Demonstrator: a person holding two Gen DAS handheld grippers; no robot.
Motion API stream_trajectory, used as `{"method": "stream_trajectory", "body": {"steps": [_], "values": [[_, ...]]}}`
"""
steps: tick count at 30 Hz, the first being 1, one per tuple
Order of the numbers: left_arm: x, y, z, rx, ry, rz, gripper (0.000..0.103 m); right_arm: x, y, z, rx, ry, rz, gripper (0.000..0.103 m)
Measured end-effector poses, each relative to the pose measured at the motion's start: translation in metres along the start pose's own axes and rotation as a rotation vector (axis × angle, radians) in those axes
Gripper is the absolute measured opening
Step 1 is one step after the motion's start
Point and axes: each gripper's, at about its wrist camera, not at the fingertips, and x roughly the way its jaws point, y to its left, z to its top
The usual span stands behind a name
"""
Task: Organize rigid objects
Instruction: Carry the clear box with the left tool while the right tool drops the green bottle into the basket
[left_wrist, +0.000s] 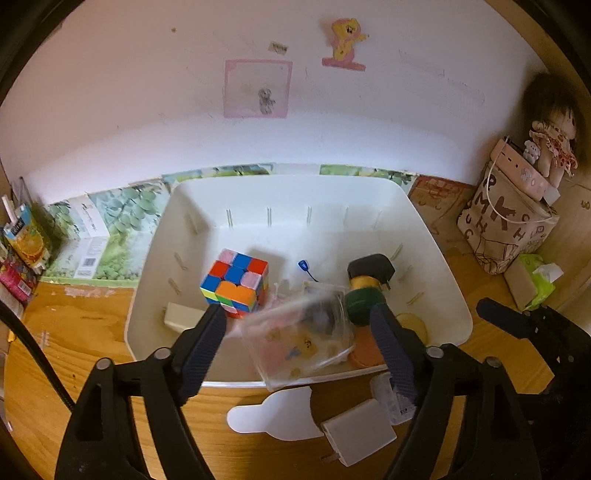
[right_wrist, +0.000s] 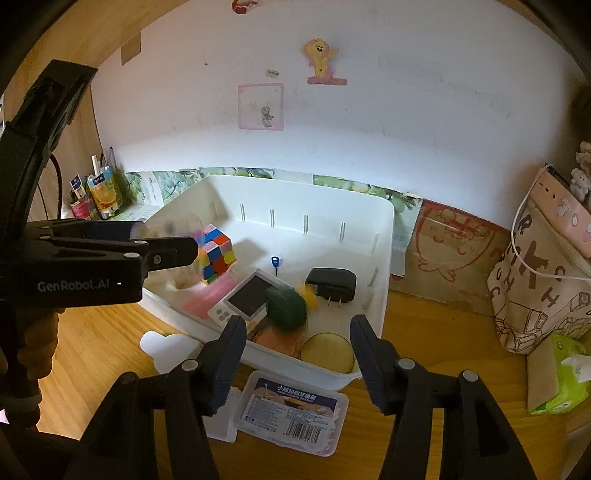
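Observation:
A white bin (left_wrist: 155, 258) (right_wrist: 384, 266) on the wooden desk holds a colourful puzzle cube (left_wrist: 236, 282) (right_wrist: 216, 254), a black plug adapter (left_wrist: 373, 267) (right_wrist: 332, 284), a green-and-yellow roll (left_wrist: 364, 301) (right_wrist: 286, 308), a small white screen device (right_wrist: 247, 297) and round lids. My left gripper (left_wrist: 299, 317) (right_wrist: 184, 236) is open over the bin; a blurred clear plastic box (left_wrist: 303, 339) is between its fingers, apparently falling. My right gripper (right_wrist: 297, 328) is open and empty at the bin's near edge, above a clear labelled box (right_wrist: 291, 413) on the desk.
A white charger block (left_wrist: 358, 432) and a white bottle-shaped piece (left_wrist: 273, 413) (right_wrist: 166, 347) lie on the desk in front of the bin. A lettered bag (left_wrist: 506, 229) (right_wrist: 535, 284) and green tissue pack (right_wrist: 557, 373) stand right. Juice cartons (left_wrist: 26, 240) stand left.

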Motion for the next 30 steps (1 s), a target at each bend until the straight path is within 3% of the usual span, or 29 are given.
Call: {"method": "stream_trajectory", "body": {"steps": [17, 30], "values": [[-0.061, 0.015, -0.016, -0.036, -0.111, -0.023, 0.085, -0.048, 0.017, -0.001, 0.012, -0.081, 0.002, 0.070], [-0.082, 0.033, -0.054, -0.090, -0.055, 0.007, 0.085, -0.071, 0.039, -0.016, 0.034, -0.103, 0.054, 0.071]]}}
